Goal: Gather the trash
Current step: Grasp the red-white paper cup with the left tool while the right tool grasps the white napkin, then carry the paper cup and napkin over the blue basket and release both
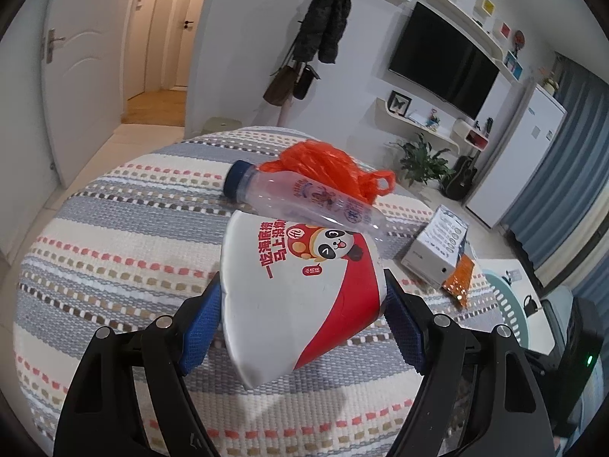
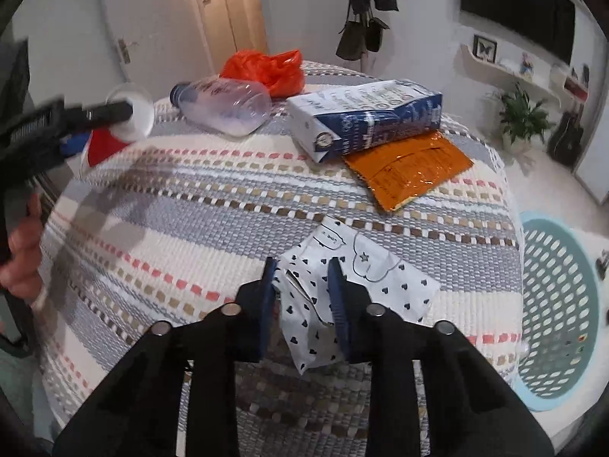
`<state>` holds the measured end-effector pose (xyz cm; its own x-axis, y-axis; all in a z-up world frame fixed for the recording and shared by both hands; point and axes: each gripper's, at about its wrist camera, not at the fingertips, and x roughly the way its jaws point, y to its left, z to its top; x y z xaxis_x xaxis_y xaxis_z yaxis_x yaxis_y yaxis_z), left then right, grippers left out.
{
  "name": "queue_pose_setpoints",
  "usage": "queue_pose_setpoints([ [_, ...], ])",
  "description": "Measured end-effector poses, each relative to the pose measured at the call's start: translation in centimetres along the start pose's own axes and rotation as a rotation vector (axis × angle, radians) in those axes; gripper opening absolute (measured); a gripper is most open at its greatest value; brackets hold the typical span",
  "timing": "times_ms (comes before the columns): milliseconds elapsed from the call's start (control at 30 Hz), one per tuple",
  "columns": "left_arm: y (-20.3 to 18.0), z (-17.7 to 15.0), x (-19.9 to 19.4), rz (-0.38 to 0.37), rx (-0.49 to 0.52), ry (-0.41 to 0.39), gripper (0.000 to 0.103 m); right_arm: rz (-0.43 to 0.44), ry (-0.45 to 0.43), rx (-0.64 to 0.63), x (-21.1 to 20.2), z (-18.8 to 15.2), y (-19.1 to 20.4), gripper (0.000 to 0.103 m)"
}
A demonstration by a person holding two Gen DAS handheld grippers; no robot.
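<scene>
With the left hand-held gripper (image 1: pixel 300 327) clamping the paper cup (image 1: pixel 297 293), the right hand-held gripper (image 2: pixel 302 301) pinches the heart-print wrapper (image 2: pixel 342 285); next, carry it to the basket (image 2: pixel 559 304) at its right.

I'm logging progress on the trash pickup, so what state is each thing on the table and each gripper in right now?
paper bowl: tilted, gripped by left gripper
heart-print wrapper: crumpled, pinched by right gripper
plastic bottle: capped, on its side, looks empty
milk carton: lying flat, dented
orange packet: flat, partly under the carton
orange plastic bag: bunched up
laundry basket: on the floor beside the table
</scene>
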<state>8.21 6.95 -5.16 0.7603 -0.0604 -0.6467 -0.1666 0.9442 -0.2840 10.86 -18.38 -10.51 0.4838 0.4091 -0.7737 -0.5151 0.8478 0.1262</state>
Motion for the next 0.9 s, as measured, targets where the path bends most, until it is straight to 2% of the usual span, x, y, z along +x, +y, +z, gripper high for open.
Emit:
queue_pose_setpoints([
  [133,-0.7,-0.1,0.4,-0.015,0.018,0.007,0.076,0.064,-0.041,0.076,-1.7,0.4,-1.7,0.021],
  [167,-0.9,-0.2,0.5,-0.019,0.02,0.008,0.076,0.057,-0.055,0.092,-2.1,0.5,-2.0,0.021],
  [200,-1.1,-0.3,0.6,-0.021,0.022,0.01,0.076,0.047,-0.057,0.101,-2.5,0.5,-2.4,0.029],
  [233,-1.4,-0.4,0.7,-0.025,0.025,0.013,0.076,0.05,-0.051,0.101,-2.7,0.4,-2.6,0.046],
  [300,-1.6,-0.5,0.7,-0.031,0.03,0.016,0.076,0.036,-0.061,0.084,-3.3,0.1,-2.9,0.063],
  [467,-2.2,-0.7,0.6,-0.036,0.047,0.014,0.076,0.021,-0.025,-0.014,-3.7,-1.2,-2.8,0.065],
  [600,-2.5,-0.8,0.5,-0.039,0.053,0.014,0.076,-0.034,0.026,-0.133,-2.7,-2.4,-1.9,0.065],
  [700,-2.9,-0.9,0.7,-0.042,0.062,0.019,0.076,-0.058,0.043,-0.149,-1.5,-2.6,-1.9,0.064],
  [767,-3.3,-1.0,0.9,-0.043,0.068,0.025,0.076,-0.064,0.025,-0.14,-1.3,-2.2,-1.9,0.057],
  [833,-3.6,-1.1,1.1,-0.045,0.074,0.031,0.076,-0.052,0.016,-0.116,-1.1,-1.6,-2.3,0.032],
  [867,-3.7,-1.1,1.2,-0.047,0.078,0.032,0.076,-0.039,0.013,-0.102,-1.1,-1.4,-2.5,0.028],
  [900,-3.9,-1.1,1.2,-0.049,0.084,0.034,0.076,-0.021,0.007,-0.079,-1.0,-1.1,-2.9,0.018],
])
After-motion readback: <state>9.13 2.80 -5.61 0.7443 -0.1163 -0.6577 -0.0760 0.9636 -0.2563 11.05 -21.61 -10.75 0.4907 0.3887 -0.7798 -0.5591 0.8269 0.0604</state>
